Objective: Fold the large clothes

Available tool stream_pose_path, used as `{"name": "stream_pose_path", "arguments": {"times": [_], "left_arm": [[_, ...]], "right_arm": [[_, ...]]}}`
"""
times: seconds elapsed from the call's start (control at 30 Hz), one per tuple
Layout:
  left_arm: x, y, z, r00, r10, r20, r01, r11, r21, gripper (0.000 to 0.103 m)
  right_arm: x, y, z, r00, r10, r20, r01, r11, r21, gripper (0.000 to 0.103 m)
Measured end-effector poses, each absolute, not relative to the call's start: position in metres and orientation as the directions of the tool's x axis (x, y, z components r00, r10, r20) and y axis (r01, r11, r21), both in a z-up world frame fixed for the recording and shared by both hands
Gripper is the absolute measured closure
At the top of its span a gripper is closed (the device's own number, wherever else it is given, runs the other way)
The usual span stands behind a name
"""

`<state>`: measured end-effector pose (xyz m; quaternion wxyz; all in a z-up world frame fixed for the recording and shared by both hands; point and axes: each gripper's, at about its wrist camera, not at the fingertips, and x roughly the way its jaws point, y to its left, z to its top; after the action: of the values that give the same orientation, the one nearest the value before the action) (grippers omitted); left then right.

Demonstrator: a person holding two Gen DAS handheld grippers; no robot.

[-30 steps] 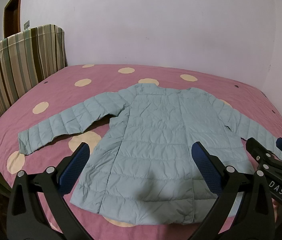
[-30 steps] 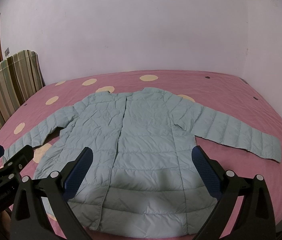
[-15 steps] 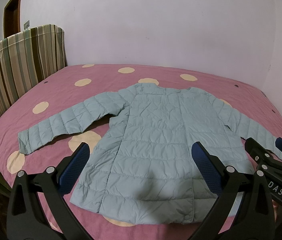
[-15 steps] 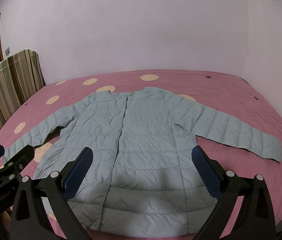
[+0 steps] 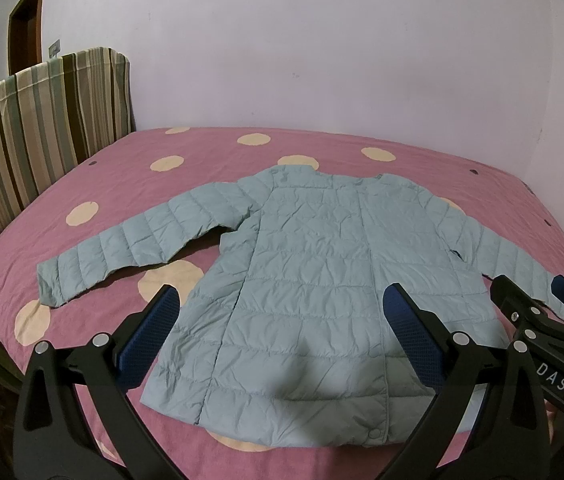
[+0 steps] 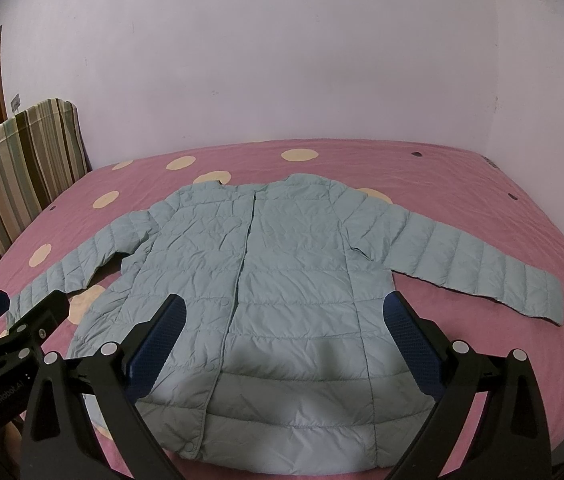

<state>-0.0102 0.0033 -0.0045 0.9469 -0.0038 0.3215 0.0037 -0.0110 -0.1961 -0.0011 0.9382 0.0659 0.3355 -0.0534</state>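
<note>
1. A light blue puffy jacket [image 5: 322,272] lies flat on a bed [image 5: 129,184] with a pink cover that has cream dots
2. The jacket sits in the middle of the bed, with its bottom hem next to the near edge and its collar pointing to the far edge by the wall [image 5: 302,48]
3. The jacket front is up, and the closed front line runs from collar to hem
4. One sleeve [image 5: 129,252] stretches out toward the left edge of the bed, and its cuff lies near that edge
5. The other sleeve [image 6: 478,264] stretches out toward the right edge of the bed
6. The left gripper [image 5: 279,334] hangs over the near edge of the bed, above the jacket's hem. Its jaws are wide apart and hold nothing
7. The right gripper [image 6: 284,334] also hangs over the near edge, above the hem. Its jaws are wide apart too and hold nothing
8. The blue pads [image 6: 157,344] do not seem to touch the jacket
9. A striped headboard [image 5: 33,132] stands at the left side of the bed, and a brown door [image 5: 25,24] shows behind it
</note>
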Motion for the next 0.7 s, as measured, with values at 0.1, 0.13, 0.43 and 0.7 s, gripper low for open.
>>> {"name": "stream_pose_path", "arguments": {"times": [0.1, 0.13, 0.43, 0.7], "left_arm": [[-0.011, 0.004, -0.006, 0.793, 0.005, -0.610, -0.010, 1.000, -0.005, 0.002], [-0.012, 0.004, -0.006, 0.792, 0.005, -0.610, -0.010, 1.000, -0.005, 0.002], [-0.012, 0.004, -0.007, 0.791, 0.004, -0.611, -0.010, 1.000, -0.006, 0.002], [-0.010, 0.007, -0.011, 0.783, 0.006, -0.622, -0.014, 1.000, -0.009, 0.002]], "right_arm": [[-0.011, -0.197, -0.002, 0.770, -0.056, -0.636, 0.144, 0.986, 0.087, 0.005], [-0.011, -0.196, -0.002, 0.769, -0.056, -0.636, 0.144, 0.986, 0.087, 0.005], [-0.013, -0.191, -0.003, 0.769, -0.057, -0.636, 0.144, 0.986, 0.086, 0.005], [-0.014, -0.184, -0.005, 0.764, -0.054, -0.643, 0.144, 0.986, 0.089, 0.005]]}}
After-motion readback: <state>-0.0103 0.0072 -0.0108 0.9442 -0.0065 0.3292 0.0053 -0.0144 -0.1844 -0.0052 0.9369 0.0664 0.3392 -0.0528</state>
